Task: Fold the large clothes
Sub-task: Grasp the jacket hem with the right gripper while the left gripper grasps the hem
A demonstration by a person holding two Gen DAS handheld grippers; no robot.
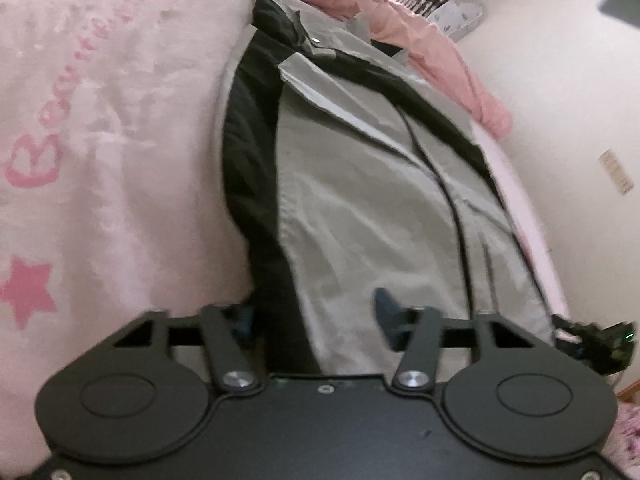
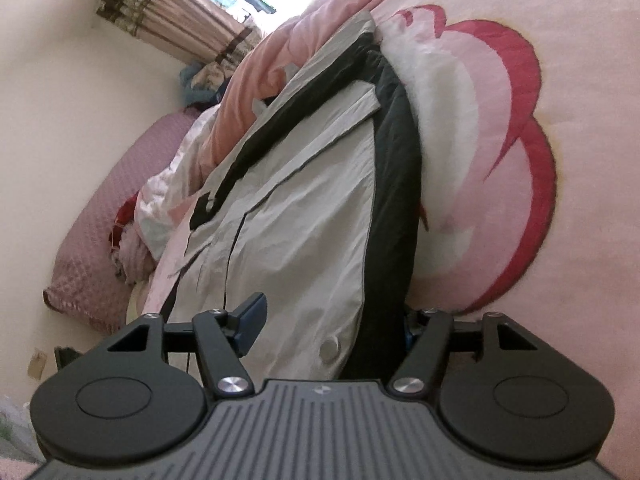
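A: Where does the jacket [image 1: 360, 184] lie from each claw?

B: Straight ahead of both. It is spread flat on the pink bed [image 1: 100, 120], grey panels up with black strips at the sides. Its long axis runs away from the claws toward the collar at the far end, near the heaped pink quilt [image 1: 432, 40].

A: So both are at the near hem?

B: Yes, one at each near corner. The left claw [image 1: 316, 316] straddles the black side strip and some grey cloth. Its jaws stand partly open, with cloth between them. Whether the pads [image 1: 386, 304] already pinch it I cannot tell; the near hem dips under the claw body.

A: And the right claw [image 2: 332, 320]?

B: Wider open, also with the hem between its jaws. Its left pad [image 2: 252, 314] stands visibly off the grey cloth beside a snap button [image 2: 330, 348]. The other pad is mostly hidden behind the black strip. I judge nothing is held there yet.

A: Which hand is nearer?

B: Neither. They sit level along the hem, so I would expect both to close and carry the hem along that axis toward the collar.
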